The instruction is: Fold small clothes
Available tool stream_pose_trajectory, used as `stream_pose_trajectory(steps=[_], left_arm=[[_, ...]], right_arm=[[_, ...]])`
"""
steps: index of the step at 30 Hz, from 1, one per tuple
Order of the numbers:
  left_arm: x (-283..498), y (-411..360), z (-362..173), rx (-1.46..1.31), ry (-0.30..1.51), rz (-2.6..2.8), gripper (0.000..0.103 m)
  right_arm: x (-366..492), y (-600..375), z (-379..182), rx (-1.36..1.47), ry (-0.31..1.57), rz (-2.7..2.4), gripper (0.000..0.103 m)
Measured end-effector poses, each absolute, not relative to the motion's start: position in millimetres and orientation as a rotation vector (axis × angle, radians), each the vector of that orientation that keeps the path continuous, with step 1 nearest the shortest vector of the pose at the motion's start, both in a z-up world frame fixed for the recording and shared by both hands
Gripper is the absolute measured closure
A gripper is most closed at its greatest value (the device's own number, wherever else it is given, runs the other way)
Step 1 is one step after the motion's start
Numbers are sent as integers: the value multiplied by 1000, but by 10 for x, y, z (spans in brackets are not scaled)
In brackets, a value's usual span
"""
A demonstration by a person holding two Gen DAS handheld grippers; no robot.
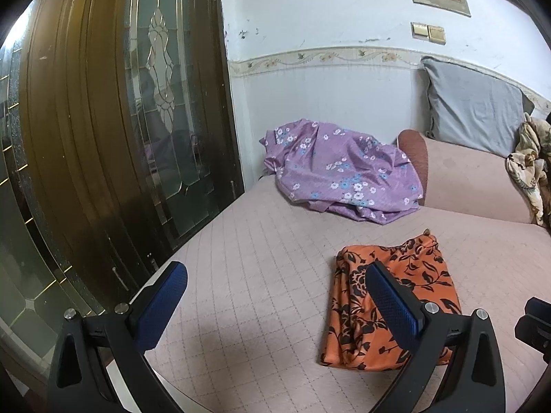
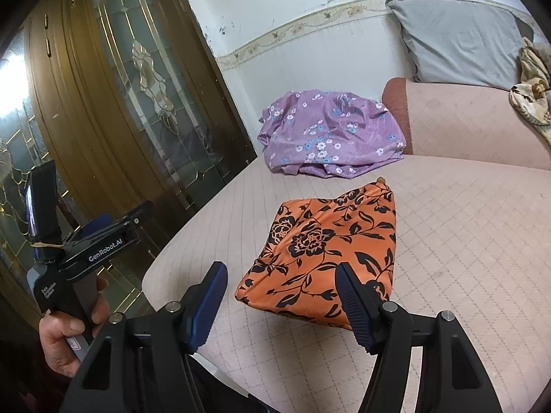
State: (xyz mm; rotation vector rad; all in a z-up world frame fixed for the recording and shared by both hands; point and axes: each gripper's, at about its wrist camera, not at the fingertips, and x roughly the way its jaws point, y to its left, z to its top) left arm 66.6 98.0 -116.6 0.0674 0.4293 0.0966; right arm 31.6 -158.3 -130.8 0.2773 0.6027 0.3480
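An orange cloth with black flowers (image 1: 392,303) lies folded into a compact rectangle on the pink quilted sofa seat (image 1: 261,275); it also shows in the right wrist view (image 2: 327,244). My left gripper (image 1: 275,272) is open and empty, above the seat just left of the cloth. My right gripper (image 2: 280,272) is open and empty, held above the near edge of the orange cloth. A crumpled purple floral garment (image 1: 341,168) lies at the back of the seat, also in the right wrist view (image 2: 330,130). The left gripper body (image 2: 100,241) shows at left, held in a hand.
A dark wooden glass-panelled door (image 1: 113,120) stands left of the sofa. A sofa armrest (image 1: 471,179) and a grey pillow (image 1: 471,106) sit at the back right. A patterned beige cloth (image 1: 530,168) hangs at the far right.
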Motion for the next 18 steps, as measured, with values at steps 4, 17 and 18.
stream_pose_trajectory(steps=[4, 17, 18], left_arm=[[829, 962, -1331, 73, 477, 96, 0], [1326, 813, -1820, 122, 597, 96, 0], [1362, 808, -1861, 127, 608, 100, 0]], right_arm=[[429, -1594, -1426, 286, 632, 339, 34], [860, -1769, -1863, 345, 724, 295, 34], [886, -1778, -1887, 347, 729, 292, 34]])
